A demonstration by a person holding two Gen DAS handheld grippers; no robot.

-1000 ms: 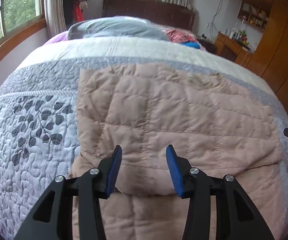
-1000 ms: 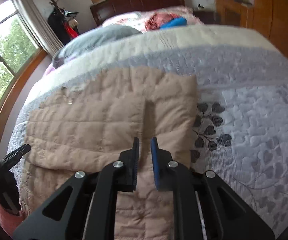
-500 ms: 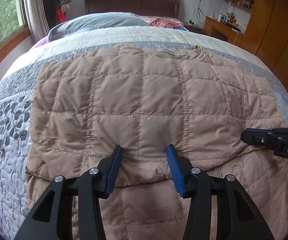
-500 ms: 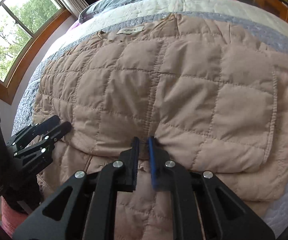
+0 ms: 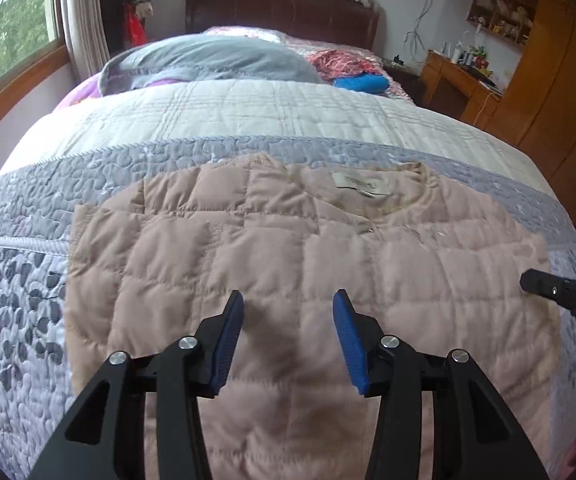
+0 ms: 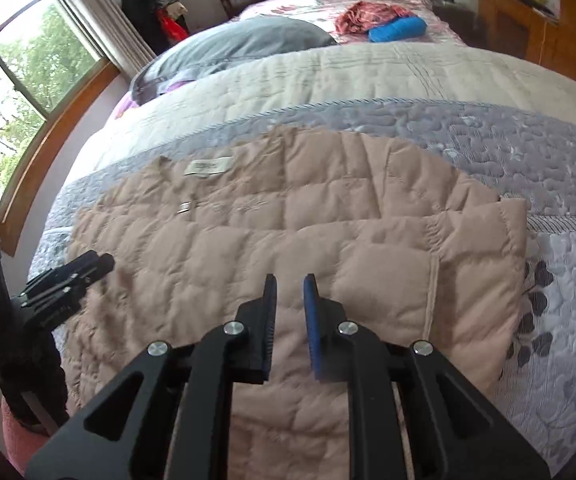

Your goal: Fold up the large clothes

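A beige quilted jacket lies flat on the bed, collar and white label at the far end; it also shows in the right wrist view, with a sleeve folded across its right side. My left gripper is open and empty, hovering over the jacket's lower middle. My right gripper hovers over the jacket's lower middle with a narrow gap between its jaws and nothing in them. Each gripper shows at the edge of the other's view, the right one and the left one.
The bed has a lilac and cream quilted bedspread with a leaf pattern at left. A grey pillow, red cloth and blue bundle lie near the headboard. Windows stand at left, wooden cabinets at right.
Both grippers have pulled back and up from the jacket. The right gripper's jaws have parted a little. The collar and label are now in the left wrist view.
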